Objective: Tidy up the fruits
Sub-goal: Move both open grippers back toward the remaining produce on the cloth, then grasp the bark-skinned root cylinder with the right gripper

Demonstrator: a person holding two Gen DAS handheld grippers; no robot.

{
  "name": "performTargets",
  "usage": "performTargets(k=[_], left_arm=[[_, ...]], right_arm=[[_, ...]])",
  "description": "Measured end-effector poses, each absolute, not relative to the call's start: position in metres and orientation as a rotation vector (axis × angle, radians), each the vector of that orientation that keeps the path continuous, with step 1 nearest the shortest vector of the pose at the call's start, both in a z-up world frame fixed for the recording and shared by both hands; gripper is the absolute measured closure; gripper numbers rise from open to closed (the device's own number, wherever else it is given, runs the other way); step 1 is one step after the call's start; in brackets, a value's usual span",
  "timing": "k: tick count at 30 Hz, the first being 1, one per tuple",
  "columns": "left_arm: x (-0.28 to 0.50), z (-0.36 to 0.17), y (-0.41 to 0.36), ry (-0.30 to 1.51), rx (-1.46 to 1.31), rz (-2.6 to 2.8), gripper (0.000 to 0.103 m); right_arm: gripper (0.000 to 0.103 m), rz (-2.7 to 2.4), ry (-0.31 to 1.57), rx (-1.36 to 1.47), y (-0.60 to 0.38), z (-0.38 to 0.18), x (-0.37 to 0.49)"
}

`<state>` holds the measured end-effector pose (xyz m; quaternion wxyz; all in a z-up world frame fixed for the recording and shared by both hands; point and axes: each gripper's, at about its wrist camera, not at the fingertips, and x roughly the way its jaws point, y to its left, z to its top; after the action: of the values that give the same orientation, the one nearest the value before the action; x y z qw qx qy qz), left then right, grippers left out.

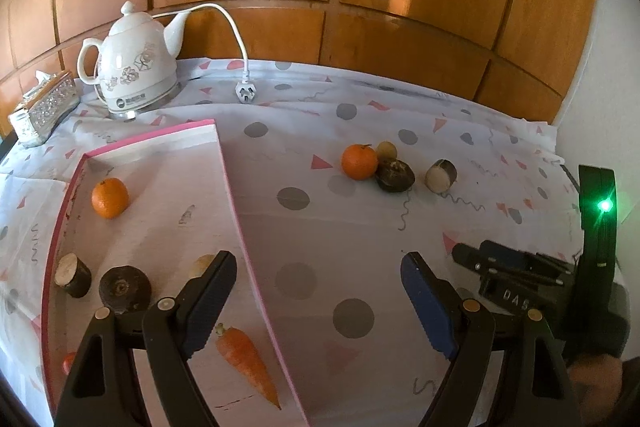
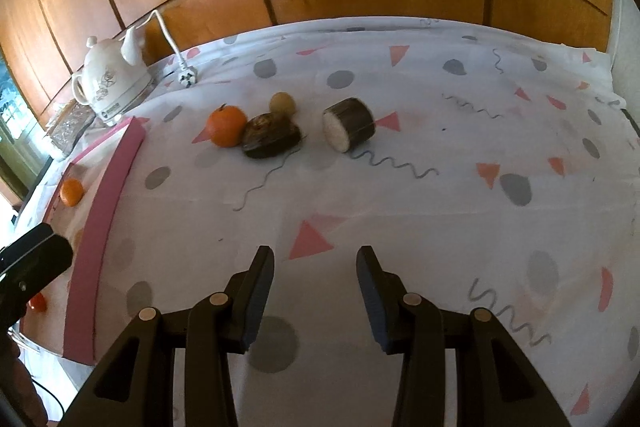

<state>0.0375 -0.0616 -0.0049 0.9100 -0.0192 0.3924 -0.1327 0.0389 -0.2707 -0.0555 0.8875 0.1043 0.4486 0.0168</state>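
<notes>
A pink-rimmed tray (image 1: 230, 187) lies on the left of the cloth. In it are an orange (image 1: 110, 197), a carrot (image 1: 246, 363), a dark round fruit (image 1: 125, 289), a cut dark cylinder (image 1: 72, 275), a pale fruit (image 1: 202, 265) and a red item (image 1: 68, 361). On the cloth stand an orange (image 2: 226, 125), a dark round fruit (image 2: 270, 135), a small pale fruit (image 2: 283, 103) and a cut cylinder (image 2: 348, 123). My left gripper (image 1: 320, 267) is open over the tray's right rim. My right gripper (image 2: 316, 261) is open, empty, well short of the loose fruit.
A white kettle (image 1: 134, 67) with its cord and plug (image 1: 245, 93) stands at the back left, beside a glittery tissue box (image 1: 44, 109). Wooden panels back the table. The right gripper's body (image 1: 560, 275) shows in the left wrist view.
</notes>
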Motion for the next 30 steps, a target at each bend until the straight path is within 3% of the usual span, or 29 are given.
performTargets(k=[11, 15, 30], left_arm=[[0.052, -0.015, -0.085, 0.857, -0.033, -0.297, 0.018], [0.060, -0.018, -0.097, 0.873, -0.046, -0.303, 0.018], [0.078, -0.044, -0.120, 0.942, -0.056, -0.302, 0.018]], right_arm=[[0.059, -0.005, 0.902, 0.188, -0.295, -0.051, 0.051], [0.047, 0.022, 0.881, 0.163, -0.298, -0.047, 0.065], [0.046, 0.086, 0.913, 0.023, -0.289, -0.061, 0.127]])
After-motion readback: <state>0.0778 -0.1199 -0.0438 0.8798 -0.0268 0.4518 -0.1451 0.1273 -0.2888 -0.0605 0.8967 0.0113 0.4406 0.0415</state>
